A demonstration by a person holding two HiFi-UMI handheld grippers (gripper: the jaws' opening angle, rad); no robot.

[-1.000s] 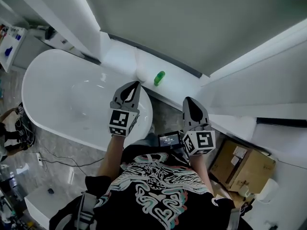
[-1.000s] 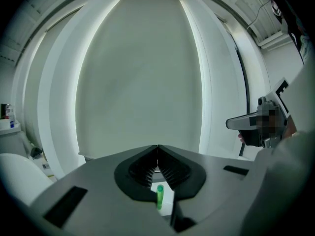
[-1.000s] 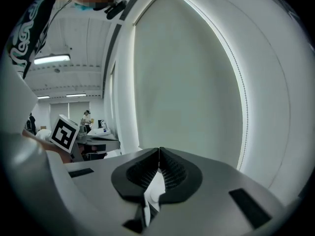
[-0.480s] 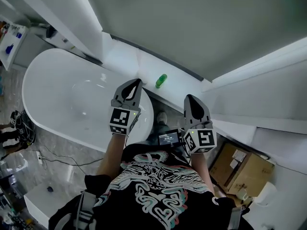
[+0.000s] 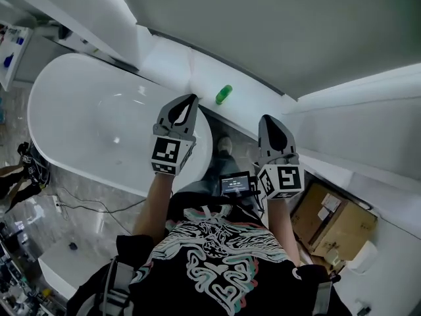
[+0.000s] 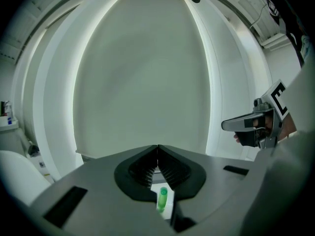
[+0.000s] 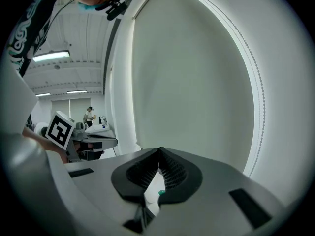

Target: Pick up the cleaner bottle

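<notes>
Sitting untouched on the ledge (image 5: 191,78): the cleaner bottle (image 5: 223,95).
Left gripper (image 5: 190,100) and right gripper (image 5: 268,120) are clenched empty; grabbing is left.

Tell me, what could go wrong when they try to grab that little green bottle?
1. The left hand-held gripper and right hand-held gripper both have shut jaws. If they don't open first, a closed tip might knock the small green plastic cleaner bottle over.
2. The bottle stands on a narrow white ledge near its edge, so a nudge could send it down beside the white oval bathtub.
</notes>
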